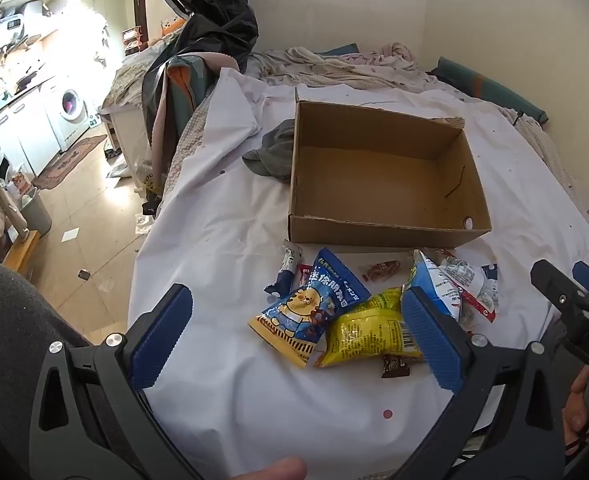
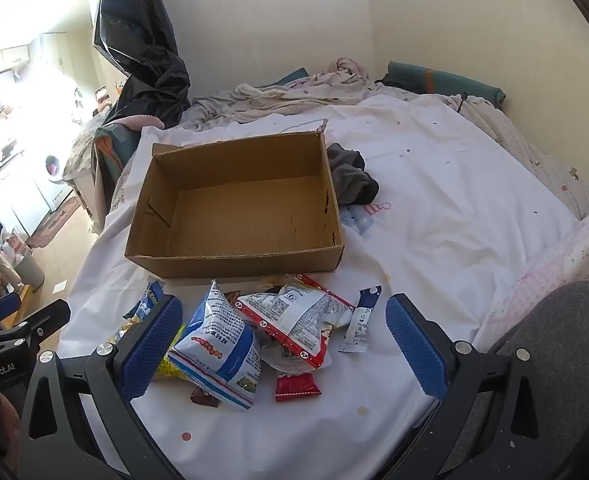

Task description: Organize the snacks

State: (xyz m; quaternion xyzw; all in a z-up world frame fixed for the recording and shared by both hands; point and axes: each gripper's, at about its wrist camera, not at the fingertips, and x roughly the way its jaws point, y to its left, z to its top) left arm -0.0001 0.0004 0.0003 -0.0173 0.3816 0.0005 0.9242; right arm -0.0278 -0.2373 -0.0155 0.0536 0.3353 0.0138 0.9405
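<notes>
Item one: cardboard box (image 1: 378,176), open-topped, on the white bedsheet (image 1: 222,208); I take it as my landmark. Just in front of the box, a loose heap of snacks: blue-and-yellow cartoon packet (image 1: 308,308), yellow packet (image 1: 368,330), blue-and-white bag (image 2: 220,344), red-edged white packet (image 2: 300,322), small red wrapper (image 2: 296,386). Beside the box, a grey cloth (image 1: 272,154). My left tool (image 1: 294,340) and right tool (image 2: 282,350) both hover over the heap, jaws spread wide, holding nothing.
</notes>
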